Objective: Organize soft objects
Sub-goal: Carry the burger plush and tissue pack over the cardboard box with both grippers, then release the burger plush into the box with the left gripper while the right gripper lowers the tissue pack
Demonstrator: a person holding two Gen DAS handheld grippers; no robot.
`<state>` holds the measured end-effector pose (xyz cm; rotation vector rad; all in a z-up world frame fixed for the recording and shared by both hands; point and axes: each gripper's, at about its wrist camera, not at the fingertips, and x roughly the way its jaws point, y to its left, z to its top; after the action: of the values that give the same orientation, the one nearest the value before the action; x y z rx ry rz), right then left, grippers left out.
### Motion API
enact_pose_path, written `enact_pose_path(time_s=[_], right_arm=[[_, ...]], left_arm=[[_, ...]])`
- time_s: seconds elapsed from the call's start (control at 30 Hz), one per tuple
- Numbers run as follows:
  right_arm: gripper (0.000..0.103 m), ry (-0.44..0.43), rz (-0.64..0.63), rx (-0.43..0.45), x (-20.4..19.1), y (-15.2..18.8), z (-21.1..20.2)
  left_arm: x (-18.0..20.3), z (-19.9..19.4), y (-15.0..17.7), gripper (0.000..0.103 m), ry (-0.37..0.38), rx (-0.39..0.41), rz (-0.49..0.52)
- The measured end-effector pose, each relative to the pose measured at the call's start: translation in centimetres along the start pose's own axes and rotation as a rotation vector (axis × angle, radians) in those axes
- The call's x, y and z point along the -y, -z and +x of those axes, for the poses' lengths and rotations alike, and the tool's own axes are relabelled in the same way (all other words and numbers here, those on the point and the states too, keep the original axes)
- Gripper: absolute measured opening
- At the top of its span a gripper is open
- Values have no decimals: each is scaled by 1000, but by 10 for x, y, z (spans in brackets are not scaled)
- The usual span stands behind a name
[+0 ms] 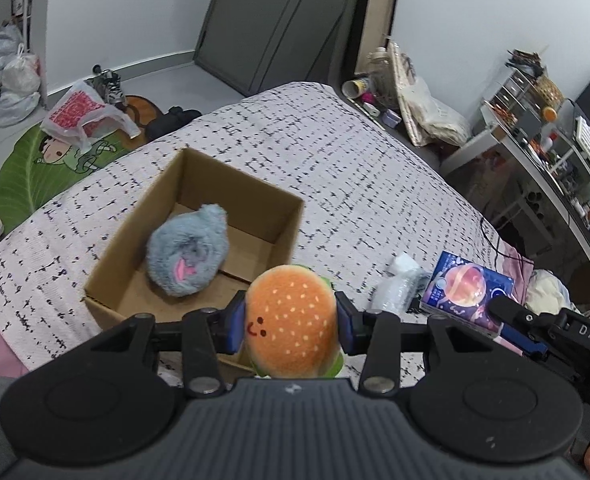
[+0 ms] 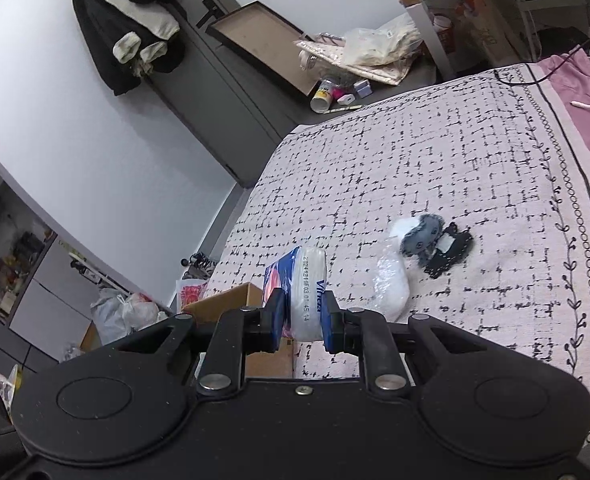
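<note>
My left gripper [image 1: 291,320] is shut on an orange burger plush [image 1: 291,320] and holds it above the near edge of an open cardboard box [image 1: 143,208] on the bed. A grey fluffy plush [image 1: 189,254] lies inside the box. My right gripper [image 2: 303,316] is shut on a blue and white tissue pack [image 2: 305,288], held above the bed to the right of the box [image 2: 231,298]. The same pack shows in the left wrist view [image 1: 469,292], with the right gripper [image 1: 507,320] on it.
A clear plastic bag [image 2: 391,286], a grey fabric item [image 2: 421,234] and a black lace item [image 2: 449,254] lie on the checked bedspread [image 2: 455,160]. The floor left of the bed holds bags and a green rug [image 1: 35,168]. Shelves and clutter stand at the right.
</note>
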<state>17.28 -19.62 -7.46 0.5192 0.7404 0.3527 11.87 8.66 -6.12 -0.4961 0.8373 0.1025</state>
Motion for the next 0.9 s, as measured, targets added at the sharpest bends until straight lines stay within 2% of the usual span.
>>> enact_pose_path(time_s=[0.43,0.73,0.9], right_arm=[[19,-15,-40,-59,-35,17,35],[19,-20,-74,-104,-61,29,60],[19,-19,-84,-122,-71,35,70]], left_arm=[[-49,14,-12,43,-35,-24,-76],[-79,35,-17,44,-26,-51,-153],[-81,42,-16,44,-44,-31,-129]])
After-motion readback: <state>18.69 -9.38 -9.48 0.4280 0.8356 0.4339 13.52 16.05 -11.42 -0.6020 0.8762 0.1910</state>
